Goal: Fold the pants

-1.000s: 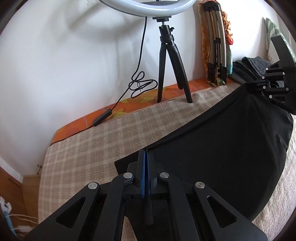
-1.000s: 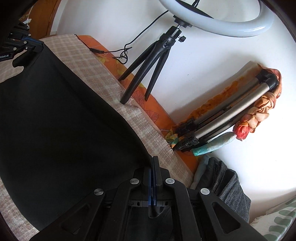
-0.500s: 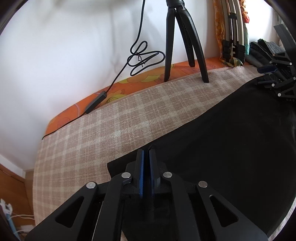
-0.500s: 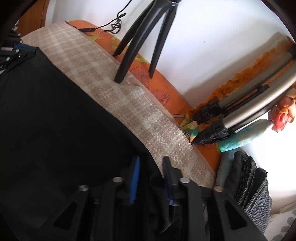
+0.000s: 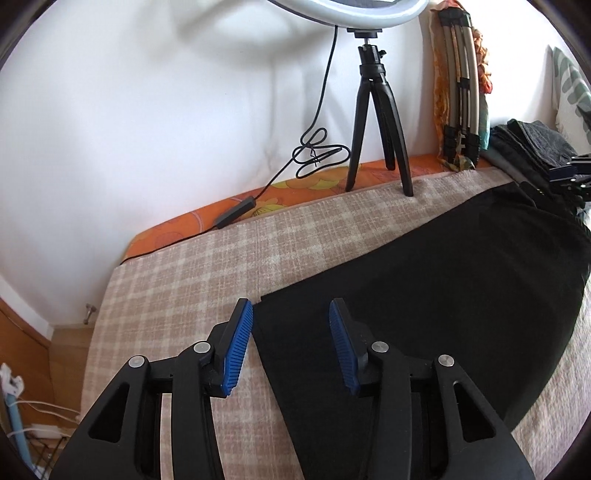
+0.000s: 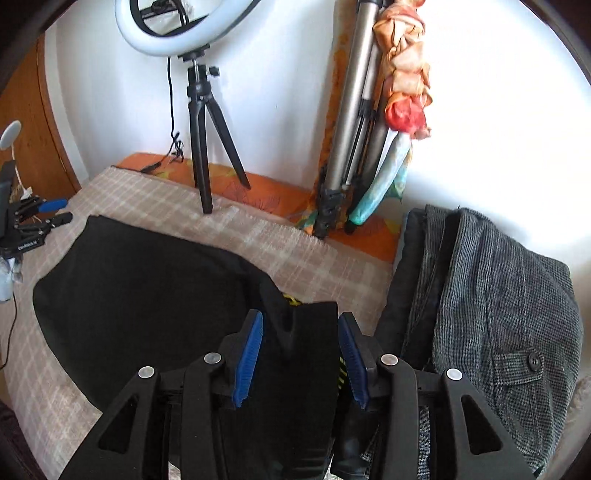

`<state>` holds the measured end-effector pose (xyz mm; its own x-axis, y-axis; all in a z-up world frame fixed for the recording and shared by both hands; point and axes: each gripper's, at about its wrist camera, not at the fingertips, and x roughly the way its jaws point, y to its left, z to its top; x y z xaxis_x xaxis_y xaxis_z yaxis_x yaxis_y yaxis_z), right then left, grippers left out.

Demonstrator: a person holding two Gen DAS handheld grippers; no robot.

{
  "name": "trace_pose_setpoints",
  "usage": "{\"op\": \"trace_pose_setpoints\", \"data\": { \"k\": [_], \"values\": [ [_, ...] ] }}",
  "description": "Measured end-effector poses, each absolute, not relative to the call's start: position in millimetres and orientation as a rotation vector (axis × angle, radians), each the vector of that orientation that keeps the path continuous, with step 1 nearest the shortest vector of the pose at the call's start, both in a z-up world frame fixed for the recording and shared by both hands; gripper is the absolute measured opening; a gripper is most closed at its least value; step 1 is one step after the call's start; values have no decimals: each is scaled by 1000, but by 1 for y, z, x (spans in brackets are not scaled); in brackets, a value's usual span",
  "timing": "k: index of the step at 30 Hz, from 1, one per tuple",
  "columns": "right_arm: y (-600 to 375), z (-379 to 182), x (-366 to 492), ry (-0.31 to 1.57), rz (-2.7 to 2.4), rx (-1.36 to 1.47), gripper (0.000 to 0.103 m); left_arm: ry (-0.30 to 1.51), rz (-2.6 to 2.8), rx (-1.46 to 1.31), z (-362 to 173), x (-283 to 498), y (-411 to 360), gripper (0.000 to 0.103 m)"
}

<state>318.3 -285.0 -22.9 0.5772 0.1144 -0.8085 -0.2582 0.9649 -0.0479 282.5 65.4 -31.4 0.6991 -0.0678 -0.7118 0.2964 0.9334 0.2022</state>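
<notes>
In the left wrist view, the left gripper (image 5: 291, 334) has its jaws wide apart and holds nothing. Its left blue pad (image 5: 238, 345) is above the checked blanket (image 5: 192, 291), just to the left of the pants' edge. Its right pad is above the black cloth. The black pants (image 5: 436, 295) lie flat on the blanket, and one corner of them is just ahead of the gap between the fingers. From there the pants spread forward and to the right. Ahead of this gripper, near the wall, stands a black tripod (image 5: 373, 125) with a ring light (image 5: 351, 14) on top, and its cable (image 5: 317, 151) lies coiled to the left of the tripod legs. Far to the right of the left gripper, at the other end of the pants, a small part of the right gripper (image 5: 570, 177) is visible.

In the right wrist view, the left gripper (image 6: 55, 210) appears far to the left, at the far edge of the pants (image 6: 147, 295). The right gripper (image 6: 300, 347) is also wide open and grips nothing; a folded part of the black cloth lies under and between its fingers. A folded metal stand (image 6: 354, 122) leans on the wall ahead of it. Just to the right of the right gripper lies a grey tweed garment (image 6: 498, 295) with a button.
</notes>
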Motion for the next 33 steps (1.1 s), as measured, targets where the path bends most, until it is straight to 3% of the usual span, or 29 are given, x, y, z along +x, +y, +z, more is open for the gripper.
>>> {"op": "trace_pose_setpoints", "data": {
  "k": [4, 8, 12, 14, 23, 26, 29, 33],
  "values": [
    [-287, -47, 333, 983, 162, -181, 42, 788, -234, 382, -44, 256, 61, 42],
    [-279, -53, 355, 986, 144, -219, 57, 819, -248, 421, -61, 250, 53, 42],
    [-280, -72, 383, 1070, 103, -249, 56, 832, -251, 399, -68, 250, 52, 42],
    [-285, -79, 387, 1103, 129, -195, 25, 833, -250, 394, -69, 251, 53, 42],
    [-316, -49, 365, 953, -26, -133, 23, 845, -217, 343, -64, 253, 73, 42],
    [-312, -54, 370, 979, -52, -176, 24, 856, -212, 310, -56, 250, 87, 42],
    [-305, -52, 368, 960, -92, -249, 39, 857, -202, 309, -48, 240, 98, 47],
    [-299, -32, 348, 900, -38, -216, 41, 867, -219, 303, -42, 221, 108, 47]
  ]
}}
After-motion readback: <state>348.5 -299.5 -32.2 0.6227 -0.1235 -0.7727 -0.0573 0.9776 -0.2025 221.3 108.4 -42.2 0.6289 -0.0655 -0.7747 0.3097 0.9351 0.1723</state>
